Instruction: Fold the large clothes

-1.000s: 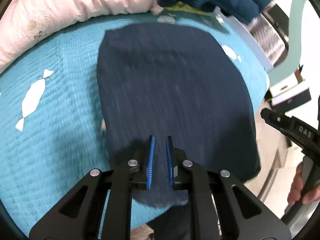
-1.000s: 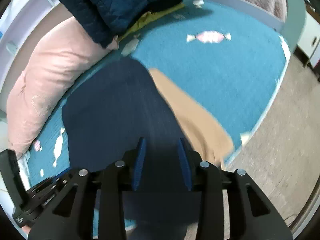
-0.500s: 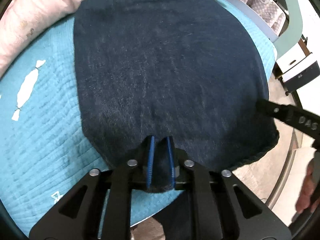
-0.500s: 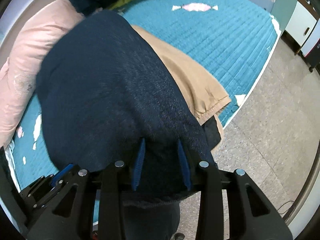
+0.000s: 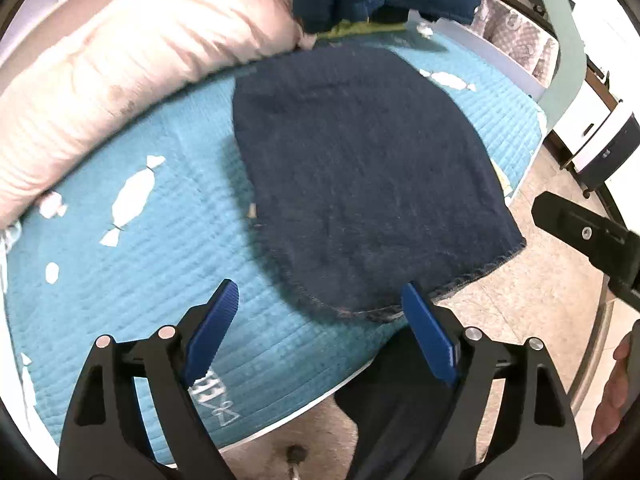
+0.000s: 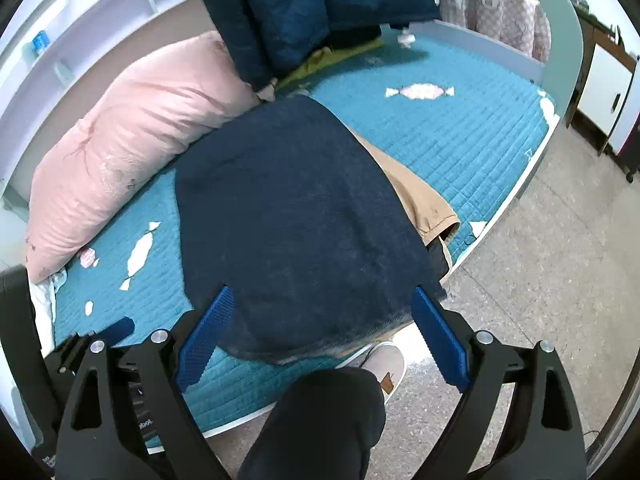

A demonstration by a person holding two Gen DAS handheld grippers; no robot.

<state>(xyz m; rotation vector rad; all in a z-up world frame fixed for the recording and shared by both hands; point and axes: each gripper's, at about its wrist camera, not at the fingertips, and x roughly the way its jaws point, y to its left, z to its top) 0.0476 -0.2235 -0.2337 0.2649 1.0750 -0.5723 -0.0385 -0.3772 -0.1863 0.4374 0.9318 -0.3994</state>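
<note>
A dark navy garment (image 5: pixel 360 168) lies spread flat on the teal quilted bed (image 5: pixel 140 280), its near hem at the bed's front edge; it also shows in the right wrist view (image 6: pixel 296 216). It lies over a tan garment (image 6: pixel 420 196) that sticks out on its right side. My left gripper (image 5: pixel 320 330) is open and empty, just short of the navy hem. My right gripper (image 6: pixel 320 332) is open and empty, above the near hem.
A pink duvet (image 6: pixel 128 152) lies along the bed's far left. A dark blue puffer jacket (image 6: pixel 320 8) hangs at the far end. The person's leg and shoe (image 6: pixel 384 364) are at the bed's front edge. White cabinets (image 6: pixel 608 92) stand on the floor at right.
Both grippers were shut on the navy garment's hem and have let go and opened. The garment has dropped flat on the bed. Both grippers have pulled back toward the bed's edge.
</note>
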